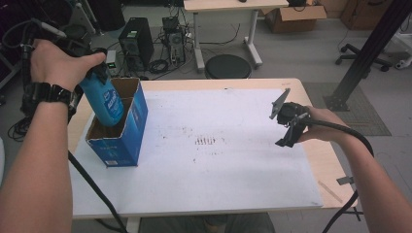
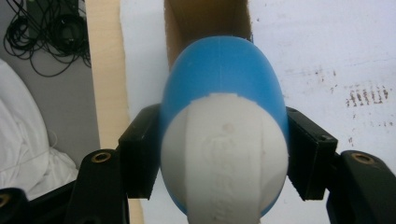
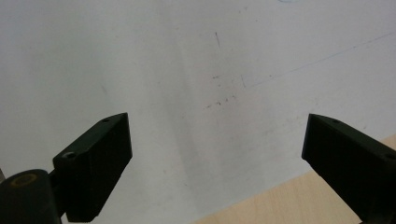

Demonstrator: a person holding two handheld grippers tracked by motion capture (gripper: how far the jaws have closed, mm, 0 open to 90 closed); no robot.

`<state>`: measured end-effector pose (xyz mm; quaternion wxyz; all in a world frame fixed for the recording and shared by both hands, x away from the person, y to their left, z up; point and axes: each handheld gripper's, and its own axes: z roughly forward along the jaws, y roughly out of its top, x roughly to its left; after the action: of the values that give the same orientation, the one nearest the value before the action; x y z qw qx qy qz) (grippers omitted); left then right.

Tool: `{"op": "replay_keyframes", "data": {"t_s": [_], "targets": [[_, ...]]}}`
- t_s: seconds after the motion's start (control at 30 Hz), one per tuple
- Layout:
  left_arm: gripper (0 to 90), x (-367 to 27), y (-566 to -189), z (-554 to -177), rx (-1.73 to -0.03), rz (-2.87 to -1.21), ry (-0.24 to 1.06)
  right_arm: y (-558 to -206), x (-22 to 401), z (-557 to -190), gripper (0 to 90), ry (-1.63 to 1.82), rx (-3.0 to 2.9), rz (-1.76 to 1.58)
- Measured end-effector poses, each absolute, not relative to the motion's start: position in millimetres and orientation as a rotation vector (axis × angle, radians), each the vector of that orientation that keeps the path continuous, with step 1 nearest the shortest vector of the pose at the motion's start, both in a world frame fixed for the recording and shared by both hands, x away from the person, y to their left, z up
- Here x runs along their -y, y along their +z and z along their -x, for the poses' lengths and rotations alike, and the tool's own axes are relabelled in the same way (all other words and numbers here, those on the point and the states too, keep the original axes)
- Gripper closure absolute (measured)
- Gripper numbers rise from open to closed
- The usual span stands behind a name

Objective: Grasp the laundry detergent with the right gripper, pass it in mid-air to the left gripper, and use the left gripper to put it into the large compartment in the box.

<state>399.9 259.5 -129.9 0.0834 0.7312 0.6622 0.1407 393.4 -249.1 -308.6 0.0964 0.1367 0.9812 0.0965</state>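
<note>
Blue cardboard makes up the box, an open-topped carton with brown inner walls that stands at the left end of the white sheet covering the wooden table. The sheet is smooth but scuffed, with a patch of small dark marks near its middle.

Beyond the table, on the grey floor, stand a round black stool, a black computer tower amid tangled cables, and another desk; none of these lies between the grippers and the box.

A bottle of glossy blue plastic, oval in section, with a white rounded cap, hangs tilted over the box mouth, its lower end already inside the brown walls. The left gripper is clamped on it, black pads pressing both sides just below the cap.

The right gripper hovers over the sheet's right part, well apart from the box, its jaws spread wide with nothing between them.
</note>
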Motion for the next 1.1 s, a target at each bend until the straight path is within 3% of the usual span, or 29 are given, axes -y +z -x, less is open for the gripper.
{"op": "replay_keyframes", "data": {"t_s": [1.1], "targets": [[38.1, -269, -239, -411, -2.044, -2.233, 0.306, -322, 247, -390, 8.2, 0.278, -2.938, -0.41]]}}
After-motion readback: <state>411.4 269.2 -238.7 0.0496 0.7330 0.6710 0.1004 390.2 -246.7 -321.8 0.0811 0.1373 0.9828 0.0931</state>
